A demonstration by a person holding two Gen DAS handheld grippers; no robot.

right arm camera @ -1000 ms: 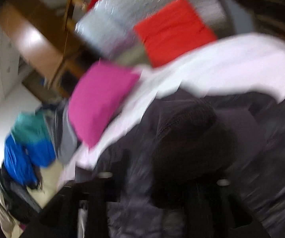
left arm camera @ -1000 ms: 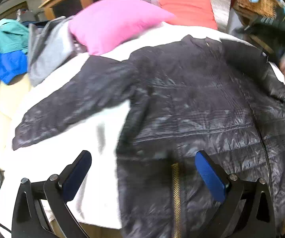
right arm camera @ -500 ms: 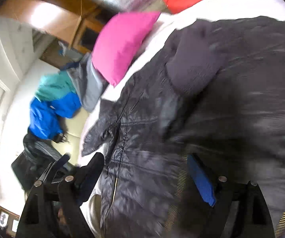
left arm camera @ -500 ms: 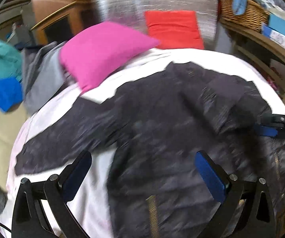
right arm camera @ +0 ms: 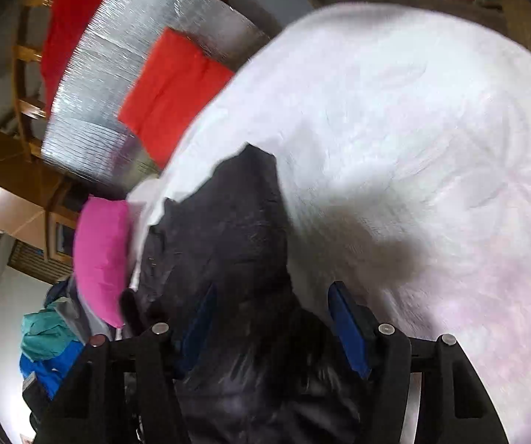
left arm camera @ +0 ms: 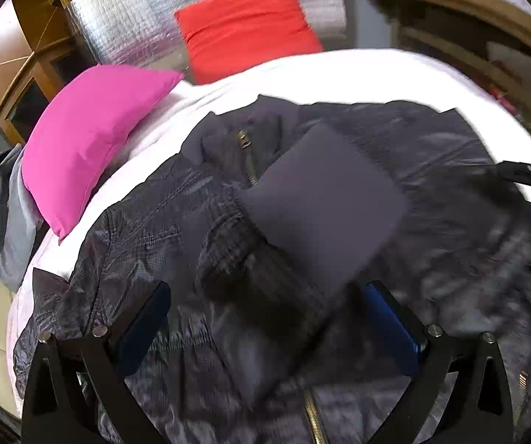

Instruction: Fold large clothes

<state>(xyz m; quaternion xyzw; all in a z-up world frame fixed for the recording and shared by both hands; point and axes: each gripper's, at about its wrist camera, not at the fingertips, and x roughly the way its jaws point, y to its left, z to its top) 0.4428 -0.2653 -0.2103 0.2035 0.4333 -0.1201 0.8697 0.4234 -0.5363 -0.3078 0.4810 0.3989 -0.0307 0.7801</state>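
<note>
Sleeve (left arm camera: 321,203) now folded over jacket (left arm camera: 199,222) | left gripper (left arm camera: 265,318) open | on bed (left arm camera: 358,74)

Both wrist views close above the dark jacket (left arm camera: 228,259) (right arm camera: 228,259), facing the shared pillows.

Brightness: even indoor light, fairly bright; white bed cover (right arm camera: 432,118) near blown out, detail washed pale.
Glare: sparkle on silver quilted panel (left arm camera: 125,26); dull sheen on dark jacket (left arm camera: 162,222).
Shadows: soft grey patch on bed cover just ahead of right tool (right arm camera: 273,327); source direction unclear.
Blur: motion smear across both views, heaviest on folded cuff (left arm camera: 324,203) and on jacket in right view; red cushion (left arm camera: 247,26) edges soft.
Distortion: strong fisheye curve, bed edge bowed, black vignette in corners.
</note>
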